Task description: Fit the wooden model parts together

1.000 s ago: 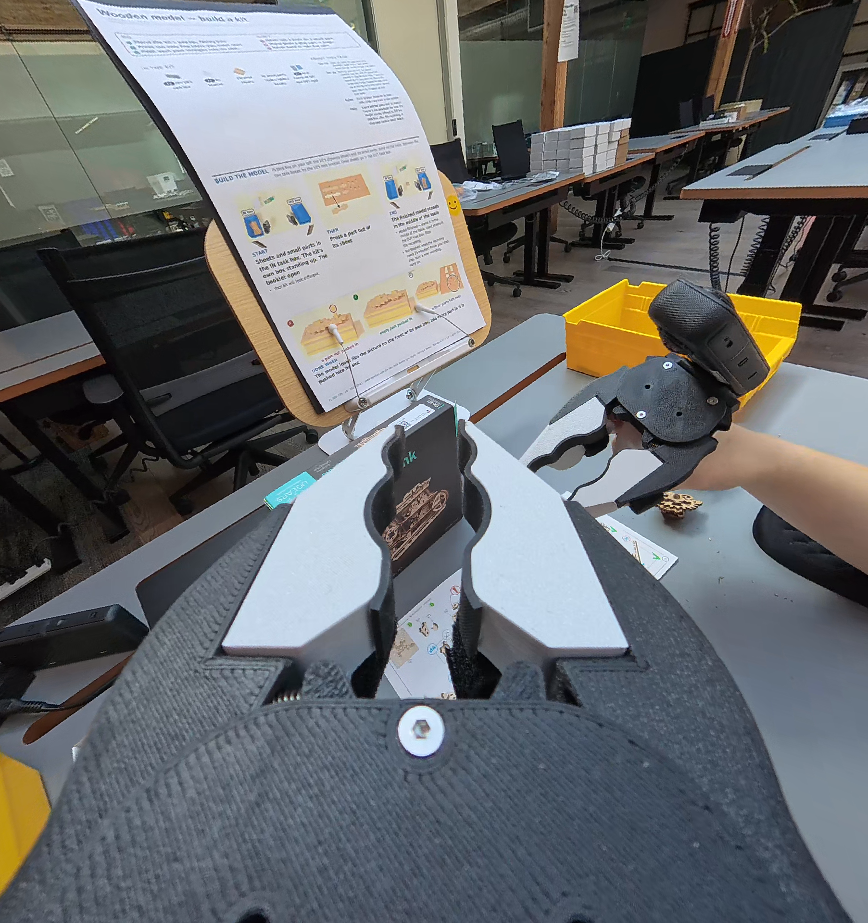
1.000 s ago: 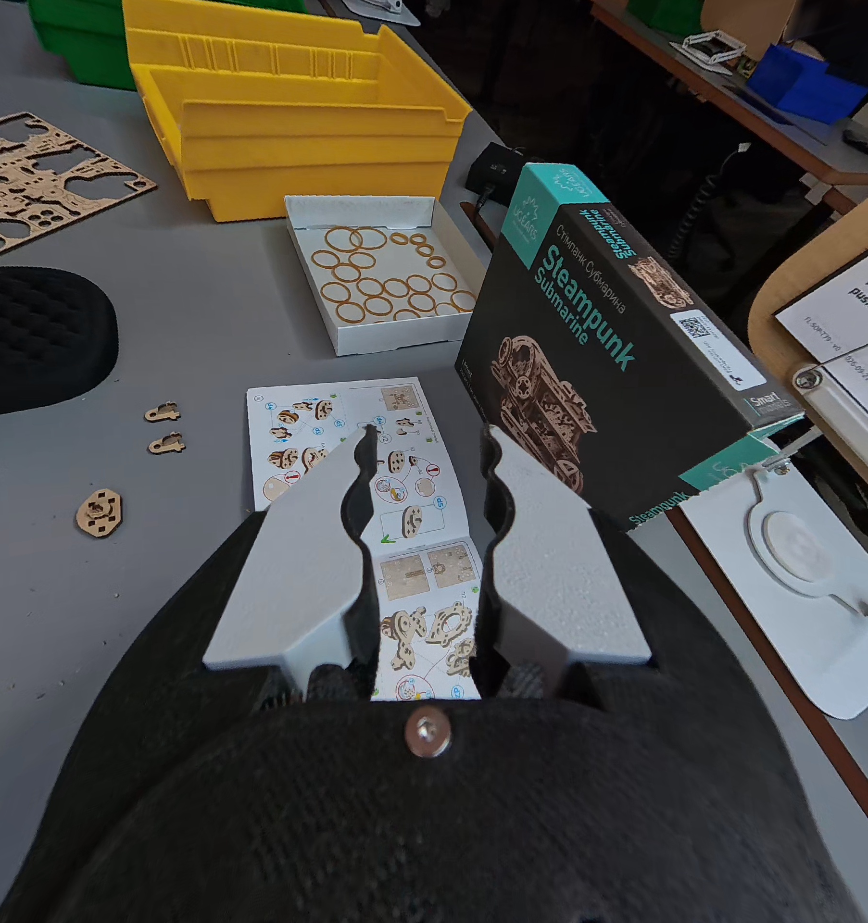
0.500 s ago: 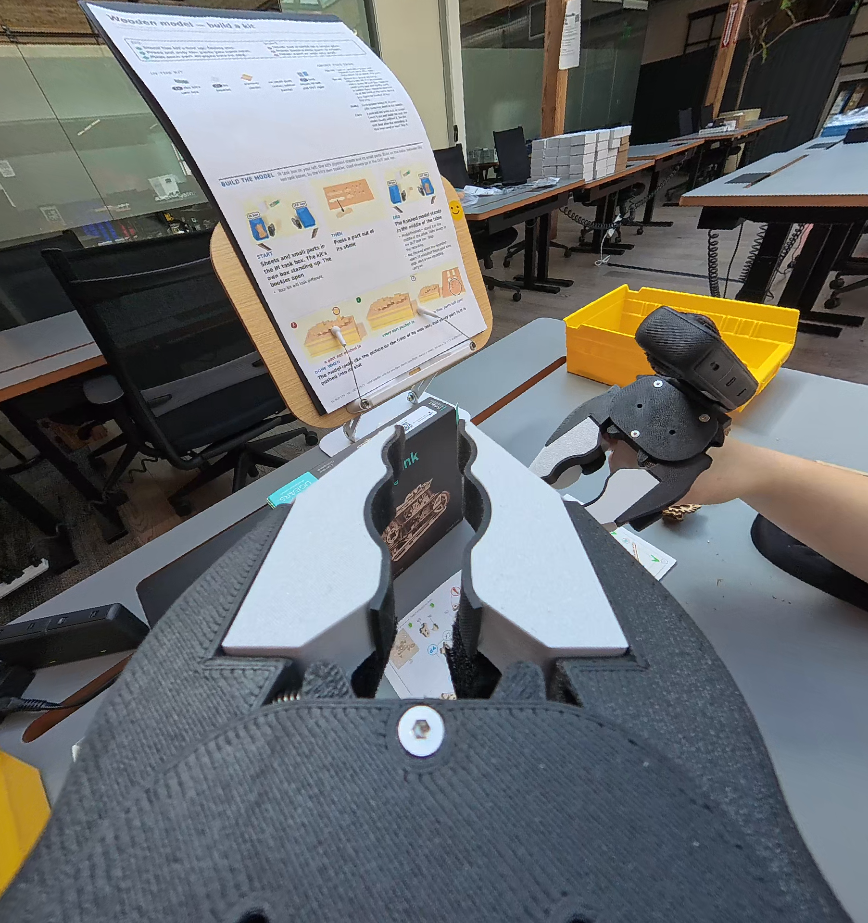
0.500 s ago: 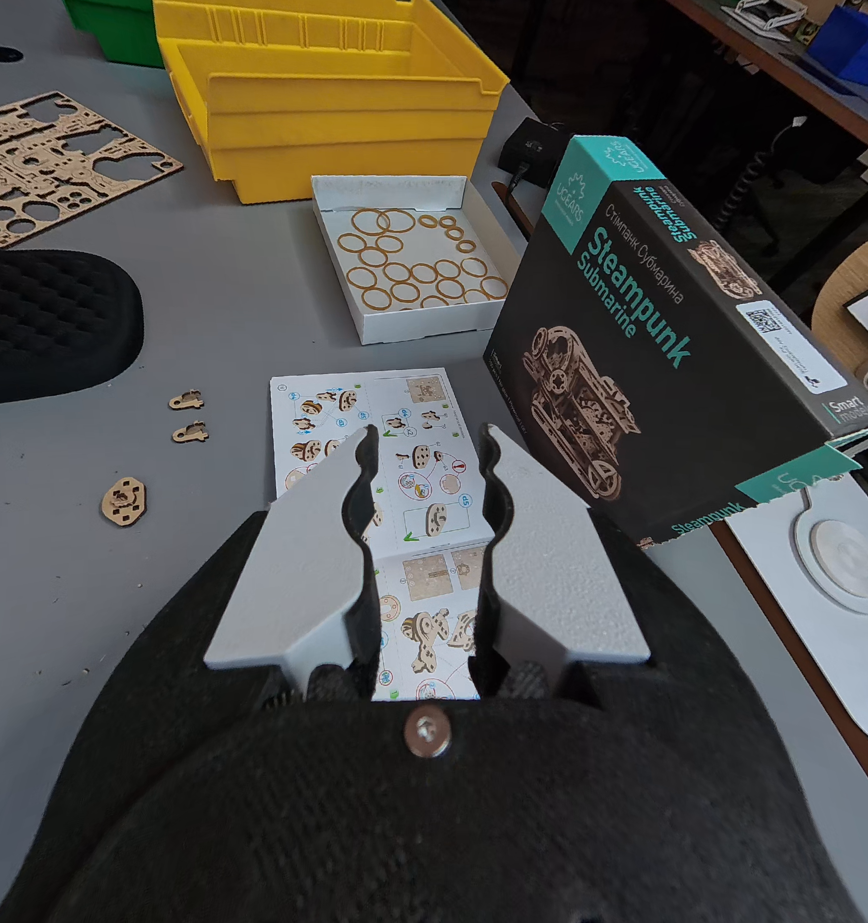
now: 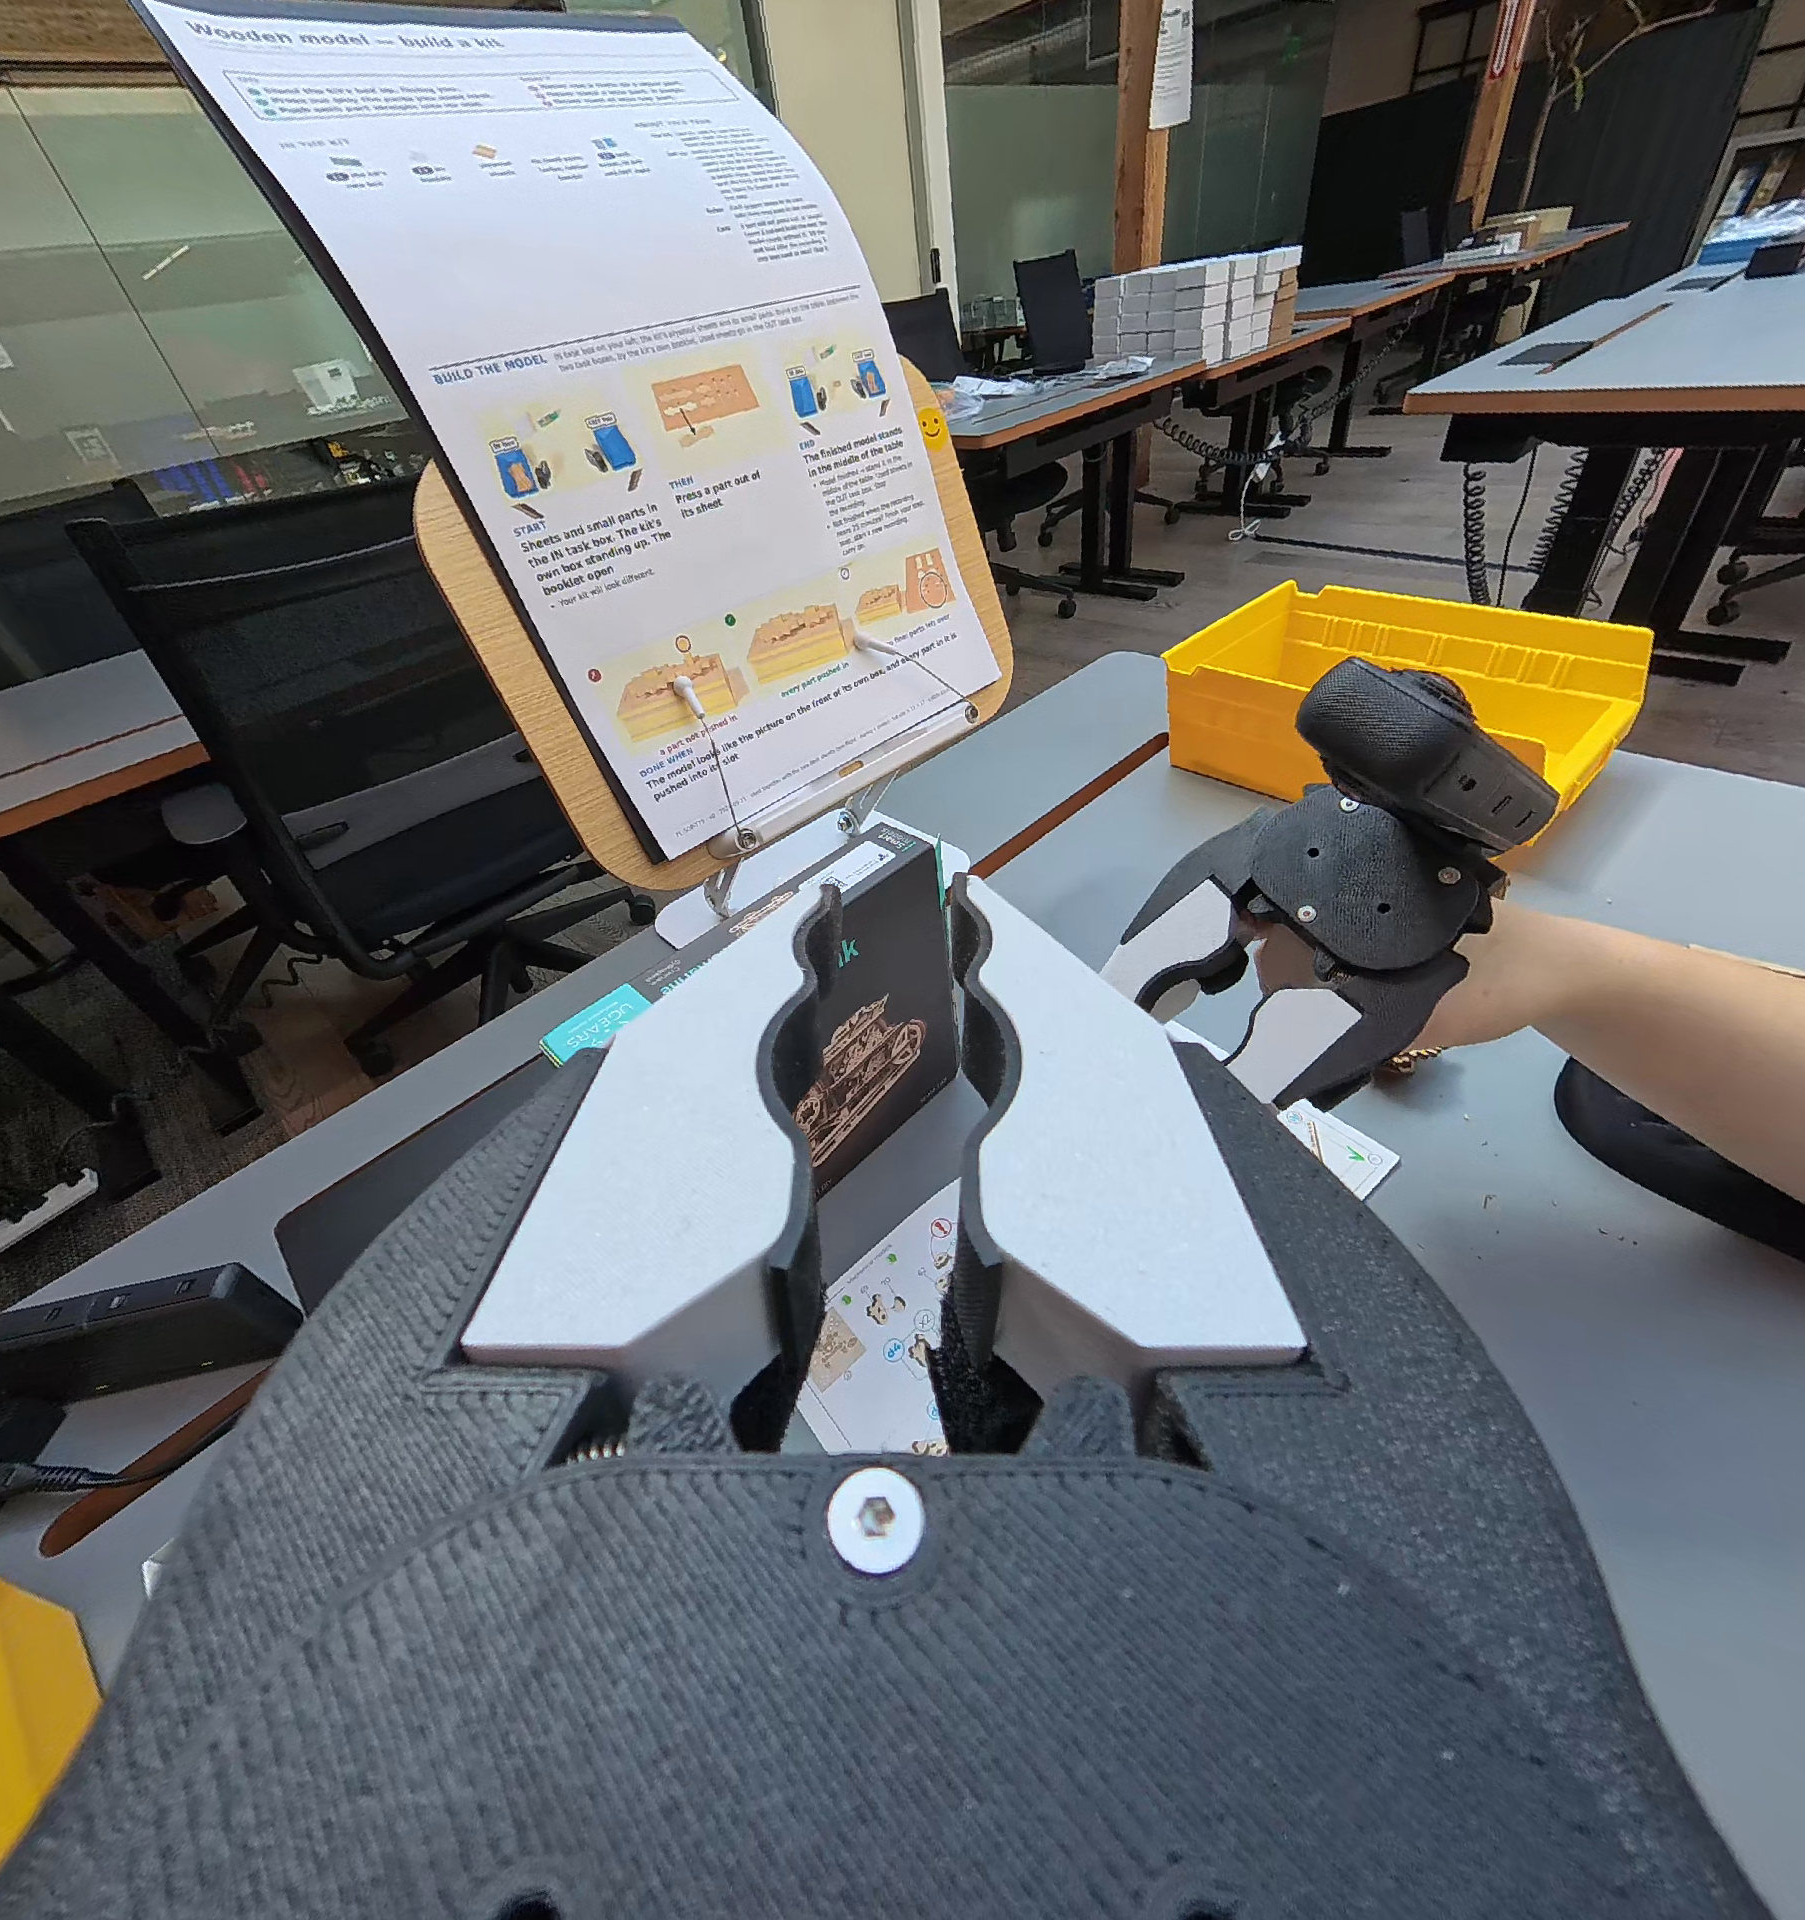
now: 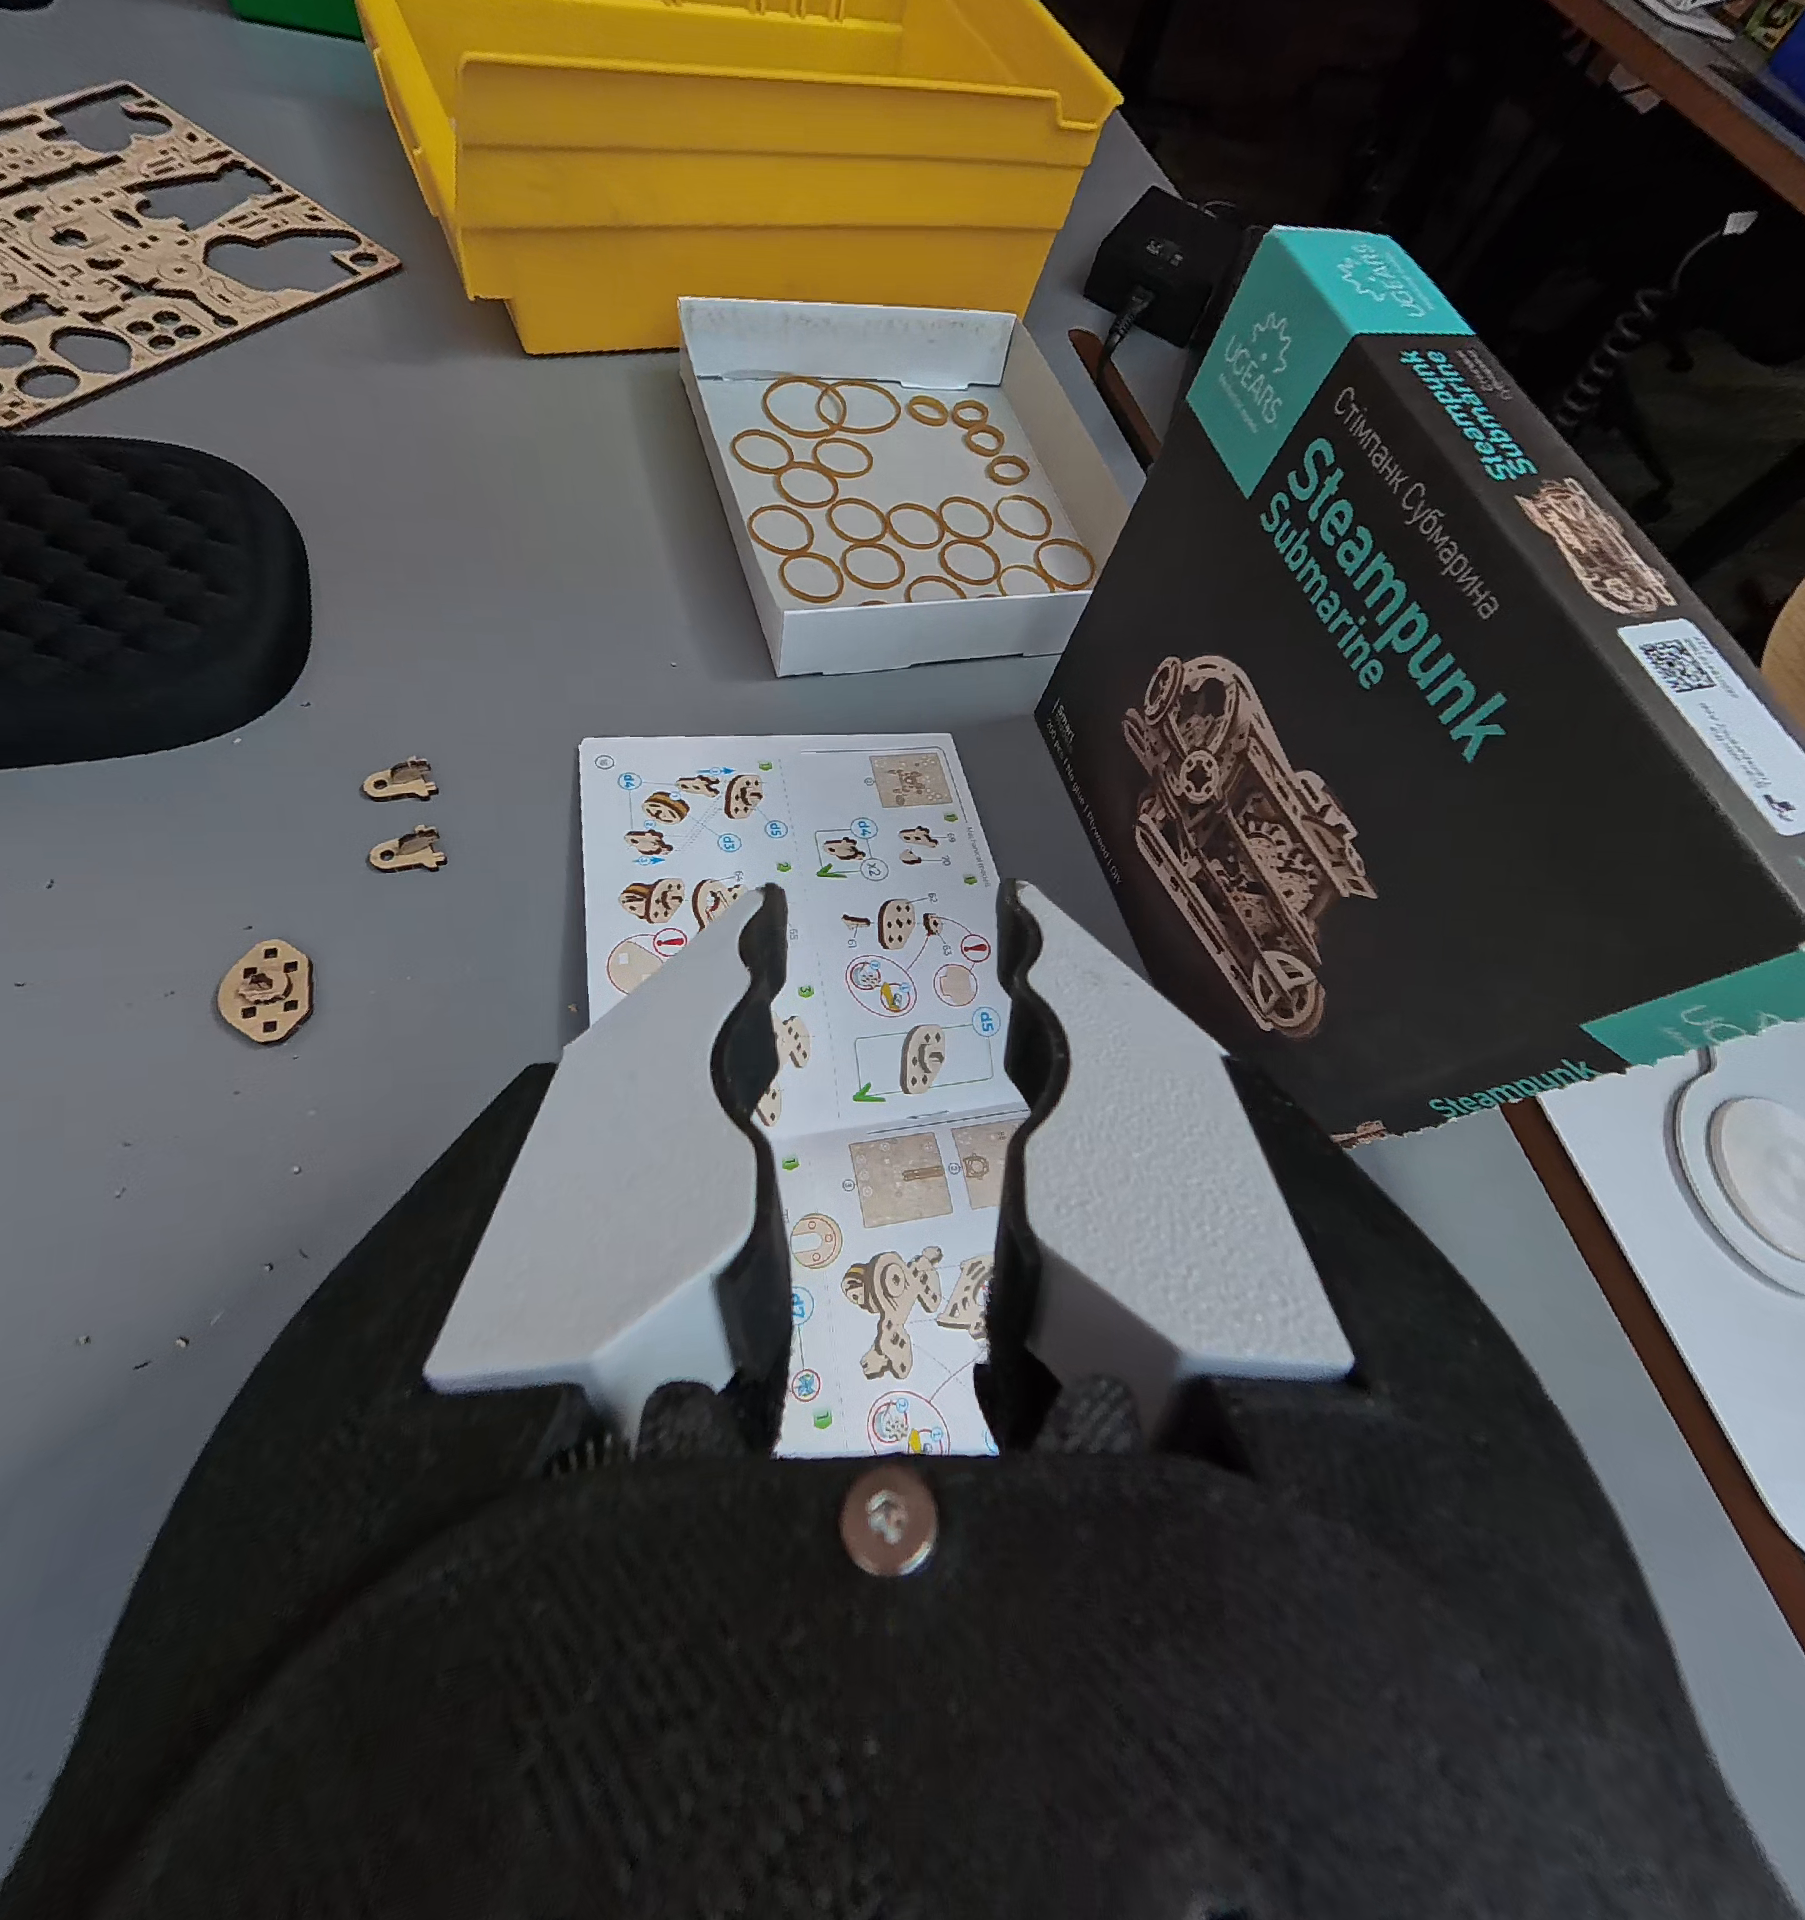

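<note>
Both parted and empty: right gripper point(image 6: 887, 902) now lower over the folded paper instruction booklet point(image 6: 882, 831), left gripper point(image 5: 885, 902) unmoved facing the dark cardboard kit box point(image 5: 877, 1023). Small oval wooden part point(image 6: 265, 989) on grey table point(image 6: 482, 582), leftward.

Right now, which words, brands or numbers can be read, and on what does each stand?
I do not quote writing; these things bear it.
Dark kit box: teal and white print.
Instruction booklet: tiny marks.
White sheet on the wooden stand: mostly blurred print.
</note>
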Demonstrator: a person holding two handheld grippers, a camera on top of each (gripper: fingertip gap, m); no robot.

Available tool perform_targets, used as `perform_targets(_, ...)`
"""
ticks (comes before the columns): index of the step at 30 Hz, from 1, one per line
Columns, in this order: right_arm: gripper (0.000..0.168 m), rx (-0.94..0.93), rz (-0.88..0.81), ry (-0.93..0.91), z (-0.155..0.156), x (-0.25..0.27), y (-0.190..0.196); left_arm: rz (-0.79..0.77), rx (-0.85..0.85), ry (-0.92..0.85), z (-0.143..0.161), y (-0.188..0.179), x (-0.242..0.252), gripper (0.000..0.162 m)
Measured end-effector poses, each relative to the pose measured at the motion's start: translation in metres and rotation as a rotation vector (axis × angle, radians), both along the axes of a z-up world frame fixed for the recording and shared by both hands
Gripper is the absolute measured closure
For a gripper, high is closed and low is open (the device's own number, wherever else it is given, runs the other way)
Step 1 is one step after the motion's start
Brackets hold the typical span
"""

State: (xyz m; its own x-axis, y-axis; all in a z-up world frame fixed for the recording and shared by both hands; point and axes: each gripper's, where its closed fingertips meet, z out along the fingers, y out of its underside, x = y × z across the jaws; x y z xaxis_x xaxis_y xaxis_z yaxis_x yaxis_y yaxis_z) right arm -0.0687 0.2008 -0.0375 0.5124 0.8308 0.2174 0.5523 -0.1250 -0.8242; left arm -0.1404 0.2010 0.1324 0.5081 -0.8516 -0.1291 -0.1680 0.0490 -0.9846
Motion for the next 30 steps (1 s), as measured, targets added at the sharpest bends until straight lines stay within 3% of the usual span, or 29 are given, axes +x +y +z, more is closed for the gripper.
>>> perform_targets(6, 0.127, -0.093, 0.262, -0.014, -0.015, -0.028, -0.042, 0.001, 0.002, -0.004, 0.001, 0.000, -0.001, 0.143)
perform_targets(10, 0.126, -0.075, 0.241, -0.092, -0.022, -0.019, -0.038, 0.003, 0.004, -0.011, 0.003, 0.000, -0.003, 0.143)
perform_targets(30, 0.127, -0.067, 0.122, -0.135, -0.007, 0.031, -0.022, 0.002, 0.007, -0.002, 0.002, -0.001, -0.002, 0.143)
